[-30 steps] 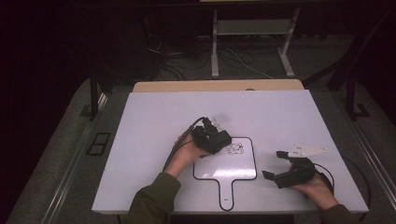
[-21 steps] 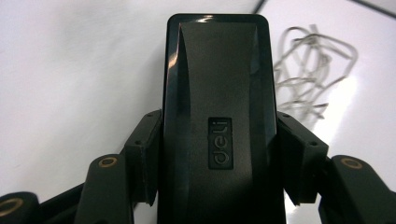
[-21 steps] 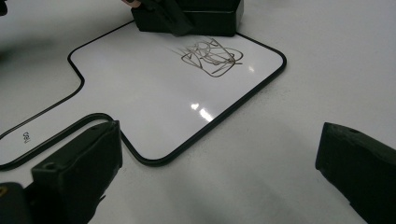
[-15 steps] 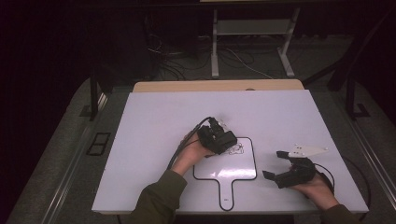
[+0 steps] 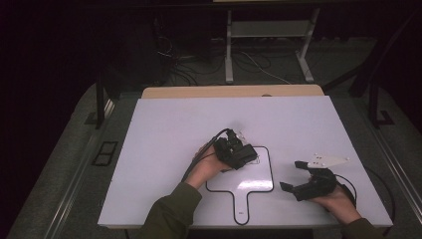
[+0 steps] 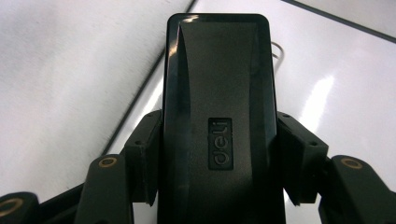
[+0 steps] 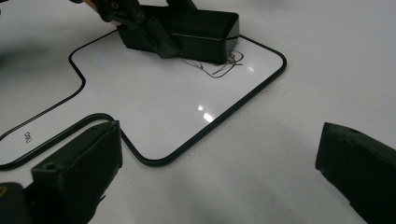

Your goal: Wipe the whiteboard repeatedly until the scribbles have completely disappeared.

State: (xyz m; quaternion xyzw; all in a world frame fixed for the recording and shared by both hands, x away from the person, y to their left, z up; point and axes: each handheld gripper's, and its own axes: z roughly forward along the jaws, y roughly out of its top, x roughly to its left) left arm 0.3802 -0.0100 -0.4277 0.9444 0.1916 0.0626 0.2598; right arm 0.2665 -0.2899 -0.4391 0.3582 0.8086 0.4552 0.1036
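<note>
Bench (image 5: 164,149): I see a white top carrying everything; my forearms come in from six o'clock in the high view.

Whiteboard (image 5: 259,181): a small paddle-shaped board with a black border lies flat at about five o'clock of the bench's middle, its handle pointing to six o'clock. It carries a thin scribble (image 7: 219,65) near the corner farthest from the handle.

Eraser (image 6: 217,116): a black block with "deli" moulded into its top. It sits at the board's eleven o'clock corner, right at the scribble; I cannot tell whether it is pressing on the surface or held just above it.

Left gripper (image 5: 238,152): closed on the eraser, one jaw against each long side, clearly seen in the left gripper view.

Right gripper (image 5: 301,181): jaws spread wide with nothing between them, parked on the bare bench at three o'clock of the board, well apart from the eraser.

Step in hand: I judge this as wiping the scribble off, with the eraser just reaching the marks, most of which are plainly unwiped.

Next move: I'd say it calls for flat, firm contact and a sweep toward two o'clock across the lines. The board looks light and may slide, so my right gripper may need to pin its edge.
</note>
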